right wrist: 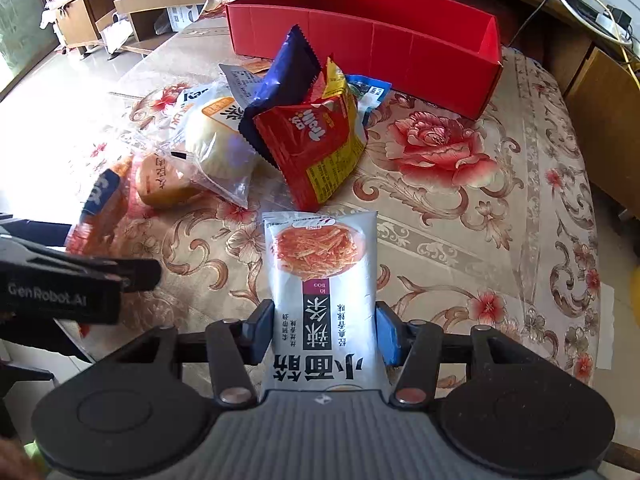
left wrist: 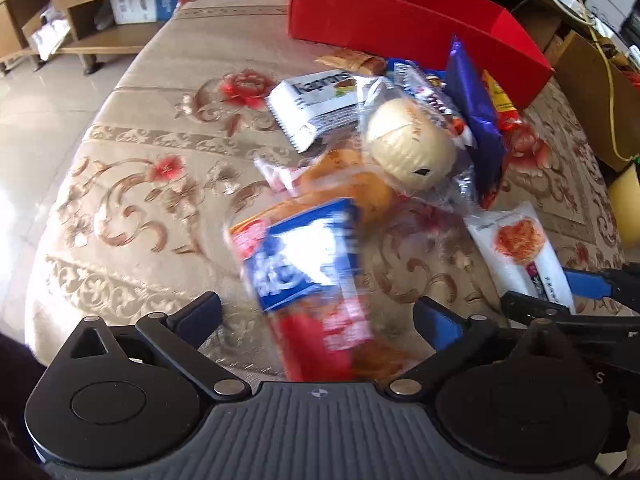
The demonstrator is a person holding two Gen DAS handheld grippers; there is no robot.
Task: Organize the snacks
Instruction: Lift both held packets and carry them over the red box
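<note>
Left wrist view first: the left gripper (left wrist: pixel 316 312) has its 2 black fingers spread as wide as they go, and a blurry blue, white and red plastic snack pack (left wrist: pixel 304 264) sits in the gap, but neither pad presses on it, so nothing is really gripped. It's too smeared to read. Behind it, a heap of snacks lies on the beige flowered tablecloth (left wrist: pixel 132 184): a round pale bun in clear wrap (left wrist: pixel 412 146), a golden bun in clear wrap (left wrist: pixel 352 184), a white printed wafer pack (left wrist: pixel 316 108) and a tall dark blue foil bag (left wrist: pixel 472 120). The long red cardboard box (left wrist: pixel 400 20) stands at the far end, close behind the heap; its inside is hidden from this angle. Right wrist view: the right gripper (right wrist: pixel 324 336) is closed most of the way, both blue pads clamping a silvery white noodle-snack pouch (right wrist: pixel 322 280) by its lower sides, the pouch's bottom cut off behind the gripper body. A red and yellow chip bag (right wrist: pixel 320 140) leans against the blue bag. From here the red box looks empty, though its floor is only partly visible.
</note>
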